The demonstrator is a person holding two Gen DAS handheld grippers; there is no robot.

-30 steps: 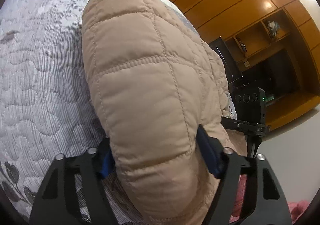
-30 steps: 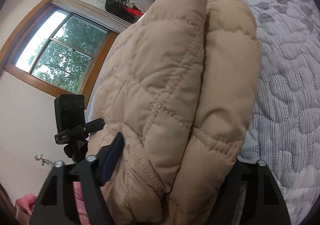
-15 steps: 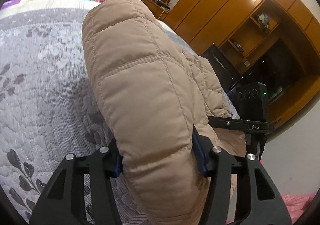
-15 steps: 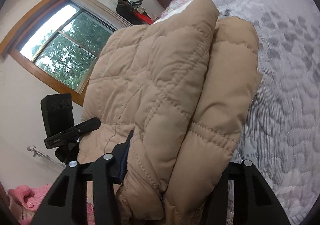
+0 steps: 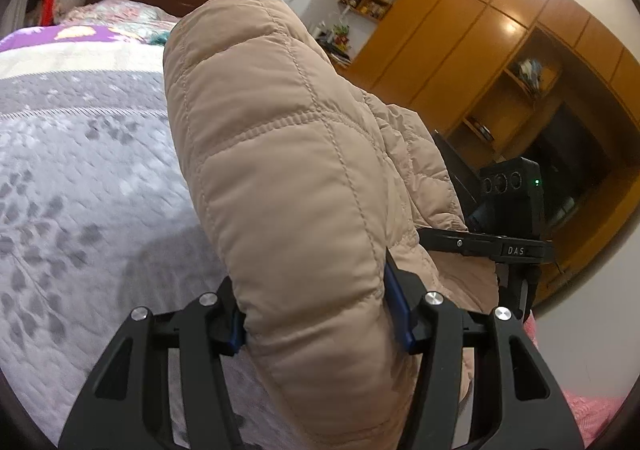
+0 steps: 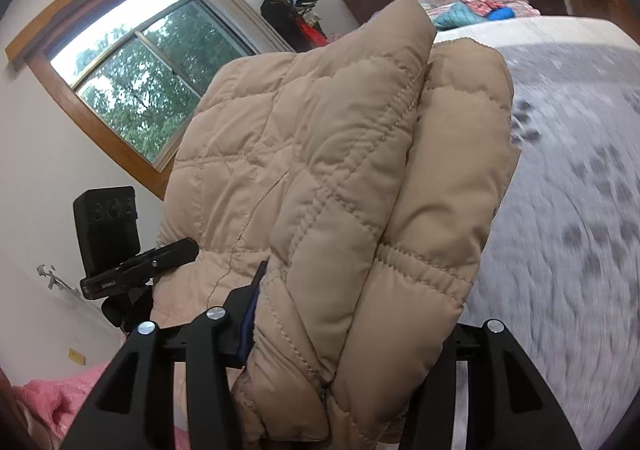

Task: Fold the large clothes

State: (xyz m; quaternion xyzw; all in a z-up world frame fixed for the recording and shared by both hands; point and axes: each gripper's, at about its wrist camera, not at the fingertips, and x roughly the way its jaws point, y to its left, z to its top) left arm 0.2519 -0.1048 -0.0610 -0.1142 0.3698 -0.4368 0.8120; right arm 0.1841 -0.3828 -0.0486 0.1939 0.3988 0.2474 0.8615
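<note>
Left gripper [image 5: 320,324] and right gripper [image 6: 352,346], each clamped on a thick folded bundle of the beige quilted jacket [image 5: 280,170], jaws spread wide by the padding, both holding it raised above the grey patterned bed [image 5: 80,190].

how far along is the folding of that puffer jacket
Partly done: in the right wrist view the beige quilted jacket is already doubled into thick layers. In hand: the left gripper and right gripper each clamp a bundled end, holding it above the grey quilted bedspread. Left: laying it down on the bed, letting go, and perhaps one more fold; how compact the whole jacket is can't be judged here.
</note>
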